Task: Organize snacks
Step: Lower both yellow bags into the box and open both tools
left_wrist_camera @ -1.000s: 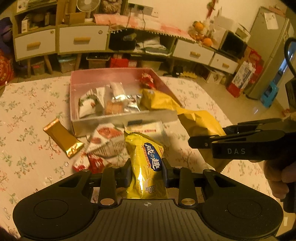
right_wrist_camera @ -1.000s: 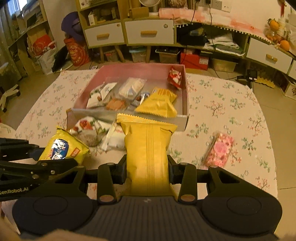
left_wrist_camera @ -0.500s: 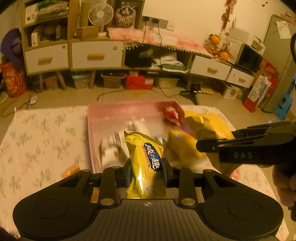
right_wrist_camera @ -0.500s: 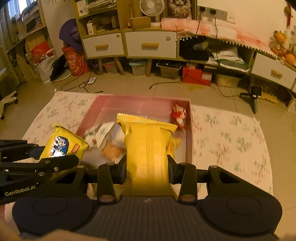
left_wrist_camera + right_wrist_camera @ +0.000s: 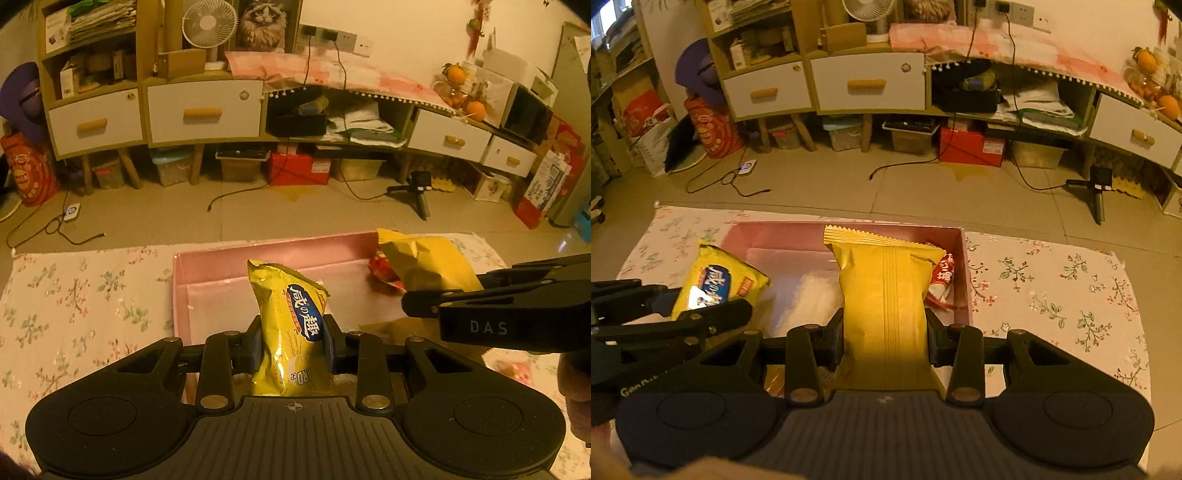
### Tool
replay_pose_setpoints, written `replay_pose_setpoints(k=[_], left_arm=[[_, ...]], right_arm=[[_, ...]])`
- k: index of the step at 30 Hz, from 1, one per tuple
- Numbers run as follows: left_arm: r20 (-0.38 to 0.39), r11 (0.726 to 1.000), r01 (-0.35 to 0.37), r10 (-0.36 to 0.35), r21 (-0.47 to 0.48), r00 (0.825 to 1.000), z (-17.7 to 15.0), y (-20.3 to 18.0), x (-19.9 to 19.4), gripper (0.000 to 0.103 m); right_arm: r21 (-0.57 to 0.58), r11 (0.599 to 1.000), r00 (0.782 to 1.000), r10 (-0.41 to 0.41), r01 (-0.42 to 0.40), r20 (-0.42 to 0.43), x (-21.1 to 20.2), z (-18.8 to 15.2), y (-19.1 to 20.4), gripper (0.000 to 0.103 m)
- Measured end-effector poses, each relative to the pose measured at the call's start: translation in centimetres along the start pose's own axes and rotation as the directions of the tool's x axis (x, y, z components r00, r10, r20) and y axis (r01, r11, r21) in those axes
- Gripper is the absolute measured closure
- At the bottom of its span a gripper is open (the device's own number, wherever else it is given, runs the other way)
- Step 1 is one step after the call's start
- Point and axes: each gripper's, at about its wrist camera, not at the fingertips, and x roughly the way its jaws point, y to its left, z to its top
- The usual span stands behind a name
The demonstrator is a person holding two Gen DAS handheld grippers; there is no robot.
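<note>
- the yellow snack bag with a blue label (image 5: 291, 332) stood upright, clamped in the left gripper (image 5: 292, 345) over the near part of the pink box (image 5: 221, 266).
- the plain gold packet (image 5: 886, 302) was pinched in the right gripper (image 5: 884, 341), just beside the first bag and also over the box.
- a red-and-white snack (image 5: 942, 277) lay in the box's far right corner.
- the box sat on a floral tablecloth (image 5: 1052, 288); cabinets with white drawers (image 5: 203, 114) lined the wall beyond.
</note>
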Motion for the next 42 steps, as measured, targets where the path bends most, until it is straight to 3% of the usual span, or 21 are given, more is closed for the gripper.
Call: replay_pose_setpoints(k=[6, 9, 18, 23, 28, 33, 42], left_arm=[[-0.026, 0.999, -0.017, 0.016, -0.039, 1.000, 0.2, 1.2, 2.3, 0.074], [-0.037, 0.997, 0.006, -0.009, -0.074, 0.999, 0.1, 1.6, 3.0, 0.074], [-0.040, 0.997, -0.007, 0.004, -0.074, 0.999, 0.7, 1.7, 3.9, 0.074], [-0.048, 0.998, 0.003, -0.006, -0.067, 0.999, 0.6, 1.8, 3.8, 0.070], [-0.039, 0.998, -0.007, 0.005, -0.060, 0.999, 0.5, 1.8, 3.0, 0.050], [-0.041, 0.998, 0.009, -0.012, -0.069, 0.999, 0.4, 1.7, 1.9, 0.036], [-0.046, 0.996, 0.021, -0.025, -0.086, 0.999, -1.3, 2.1, -1.1, 0.026]], right_arm=[[0.012, 1.000, 1.000, -0.017, 0.017, -0.023, 1.7, 0.0, -0.4, 0.066], [0.016, 1.000, 0.999, -0.023, 0.023, -0.032, 2.2, 0.0, -0.4, 0.066], [0.014, 0.999, 0.999, -0.031, 0.031, -0.031, 2.4, 0.4, -0.3, 0.065], [0.017, 0.999, 0.999, -0.040, 0.040, -0.016, 2.0, 0.6, -0.5, 0.059], [0.020, 0.999, 0.999, -0.048, 0.048, -0.005, 1.2, 0.8, -0.8, 0.050], [0.023, 0.998, 0.999, -0.054, 0.054, 0.003, 0.2, 0.7, -1.0, 0.037], [-0.022, 0.997, 0.997, -0.075, 0.076, 0.028, -2.9, -0.1, -0.6, 0.029]])
